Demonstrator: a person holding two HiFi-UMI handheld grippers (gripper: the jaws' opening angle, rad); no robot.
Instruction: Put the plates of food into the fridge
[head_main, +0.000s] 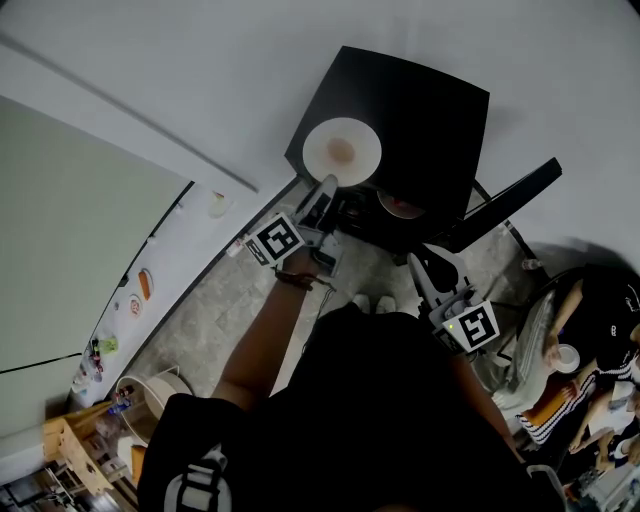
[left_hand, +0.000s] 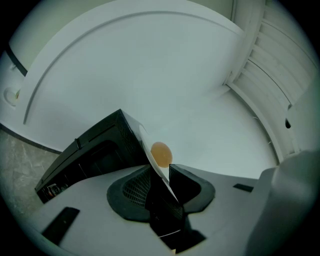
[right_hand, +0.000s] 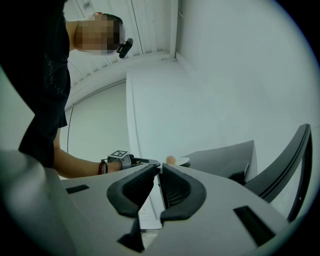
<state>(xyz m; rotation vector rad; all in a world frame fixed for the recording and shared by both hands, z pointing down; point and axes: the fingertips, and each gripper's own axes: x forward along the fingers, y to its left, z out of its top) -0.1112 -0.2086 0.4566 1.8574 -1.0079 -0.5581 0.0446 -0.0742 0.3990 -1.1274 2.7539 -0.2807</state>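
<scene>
Left gripper clamps its jaws on the rim of a white plate, which carries a small orange piece of food. In the head view the plate sits at 12 o'clock, overlapping the near corner of the black fridge at 1 o'clock. Right gripper, at 4 o'clock, is empty, its jaws narrowly apart, near the fridge's open door.

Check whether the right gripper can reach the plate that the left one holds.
Probably yes: the plate sits in the open over the fridge, left gripper on its near rim only; nothing blocks the right gripper.
</scene>
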